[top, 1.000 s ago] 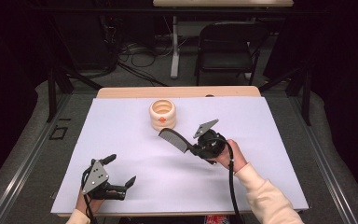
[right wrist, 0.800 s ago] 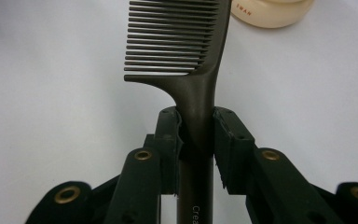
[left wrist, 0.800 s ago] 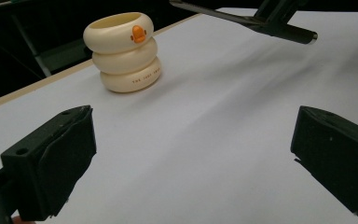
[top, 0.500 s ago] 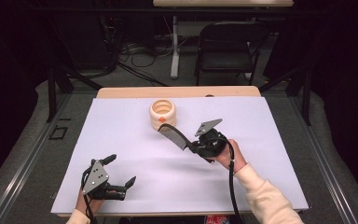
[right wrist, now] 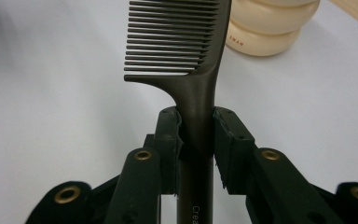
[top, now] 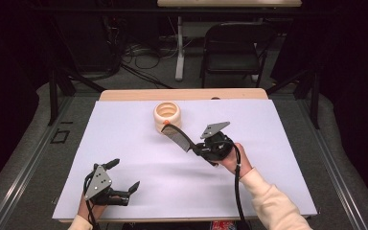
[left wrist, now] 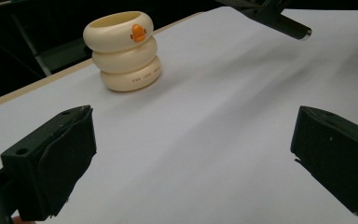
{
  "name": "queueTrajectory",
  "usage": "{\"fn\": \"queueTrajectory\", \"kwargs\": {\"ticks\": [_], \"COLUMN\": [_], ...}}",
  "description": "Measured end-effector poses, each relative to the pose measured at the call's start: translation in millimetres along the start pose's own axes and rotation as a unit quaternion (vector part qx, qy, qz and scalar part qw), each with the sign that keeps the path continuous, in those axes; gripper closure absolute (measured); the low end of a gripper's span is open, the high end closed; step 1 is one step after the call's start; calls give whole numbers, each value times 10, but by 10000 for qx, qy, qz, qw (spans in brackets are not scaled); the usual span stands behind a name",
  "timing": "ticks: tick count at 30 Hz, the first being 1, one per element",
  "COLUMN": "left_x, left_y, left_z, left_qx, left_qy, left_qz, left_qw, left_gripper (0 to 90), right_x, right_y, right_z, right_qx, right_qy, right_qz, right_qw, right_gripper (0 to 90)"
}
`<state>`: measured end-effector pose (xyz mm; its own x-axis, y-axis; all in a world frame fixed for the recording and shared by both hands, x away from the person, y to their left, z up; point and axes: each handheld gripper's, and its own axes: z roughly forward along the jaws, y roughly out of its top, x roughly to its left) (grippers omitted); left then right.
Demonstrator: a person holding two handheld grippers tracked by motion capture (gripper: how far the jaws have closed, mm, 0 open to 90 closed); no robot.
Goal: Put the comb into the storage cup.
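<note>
A black wide-toothed comb point(top: 176, 136) is held by its handle in my right gripper point(top: 195, 146), above the white table cover at the centre right. In the right gripper view both pads press on the comb's handle point(right wrist: 196, 126), and its teeth point(right wrist: 175, 42) point away toward a cream ringed cup point(right wrist: 272, 28). That cup point(top: 168, 116) stands upright at the far middle of the table, with an orange duck beak on its top ring point(left wrist: 123, 49). The comb's tip is close to the cup; whether they touch I cannot tell. My left gripper point(top: 124, 173) stands open near the front left, nothing between its jaws point(left wrist: 191, 154).
A white sheet point(top: 124, 139) covers the table, with a strip of bare wood point(top: 182, 94) along the far edge. A black chair point(top: 235, 45) and cables stand on the dark floor beyond. Metal rails run along both sides of the table.
</note>
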<state>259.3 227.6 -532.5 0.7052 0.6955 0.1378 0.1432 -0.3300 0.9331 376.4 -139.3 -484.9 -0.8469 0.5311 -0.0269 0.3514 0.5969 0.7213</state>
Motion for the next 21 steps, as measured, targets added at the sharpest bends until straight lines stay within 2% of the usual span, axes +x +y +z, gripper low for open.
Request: {"fn": "queueTrajectory", "kwargs": {"ticks": [7, 21], "left_x": [-6, -1], "left_y": [2, -1], "left_z": [2, 1], "left_qx": [21, 27], "left_qy": [4, 3], "left_qz": [7, -18], "left_qw": [10000, 10000], "left_gripper": [2, 2], "right_x": [-8, -23], "right_y": [11, 19], "right_z": [10, -3], "right_qx": [-138, -408], "right_qy": [-8, -169], "right_qz": [42, 122], "right_qw": [9999, 9990], "right_gripper": [721, 721]}}
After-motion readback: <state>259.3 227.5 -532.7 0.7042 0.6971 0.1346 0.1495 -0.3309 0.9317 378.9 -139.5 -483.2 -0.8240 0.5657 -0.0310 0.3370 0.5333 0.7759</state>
